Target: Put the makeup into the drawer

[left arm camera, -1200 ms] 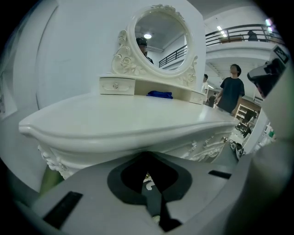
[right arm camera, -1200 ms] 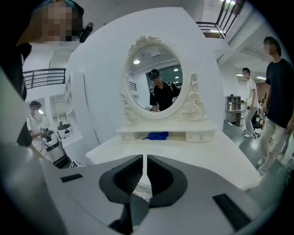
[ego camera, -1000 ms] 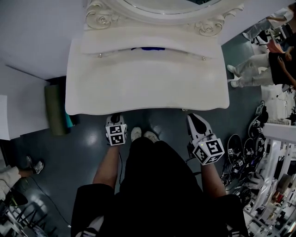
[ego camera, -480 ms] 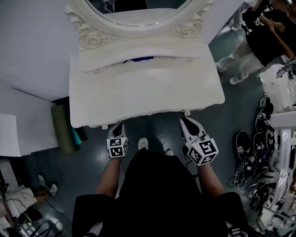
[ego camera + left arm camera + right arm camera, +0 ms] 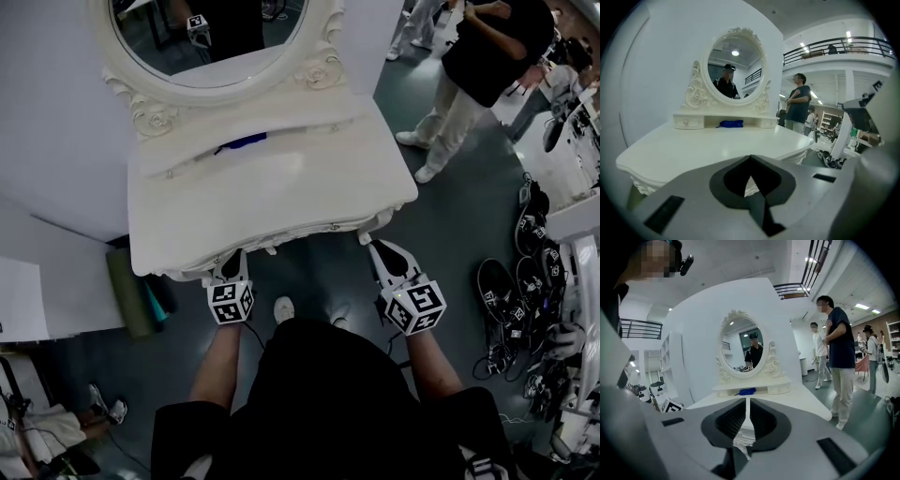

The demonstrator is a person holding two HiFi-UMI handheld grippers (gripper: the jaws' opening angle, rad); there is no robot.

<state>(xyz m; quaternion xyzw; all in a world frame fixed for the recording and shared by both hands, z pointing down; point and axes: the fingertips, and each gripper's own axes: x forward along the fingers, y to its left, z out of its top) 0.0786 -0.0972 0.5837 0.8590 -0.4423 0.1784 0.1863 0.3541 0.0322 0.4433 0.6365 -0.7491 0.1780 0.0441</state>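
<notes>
A blue makeup item lies in the open shelf under the oval mirror of the white dressing table. It also shows in the left gripper view and the right gripper view, far ahead of the jaws. Small knobbed drawers flank that shelf. My left gripper is at the table's front edge, left of centre, jaws shut and empty. My right gripper is just off the front right corner, jaws closed to a thin slit with nothing in them.
A white wall stands behind and left of the table. A green roll leans by the table's left side. People stand at the right. Several shoes and white racks crowd the floor at the right.
Both grippers have come up from below the table's front edge to level with it. The head view has swung, so the mirror shows more and the table sits skewed.
</notes>
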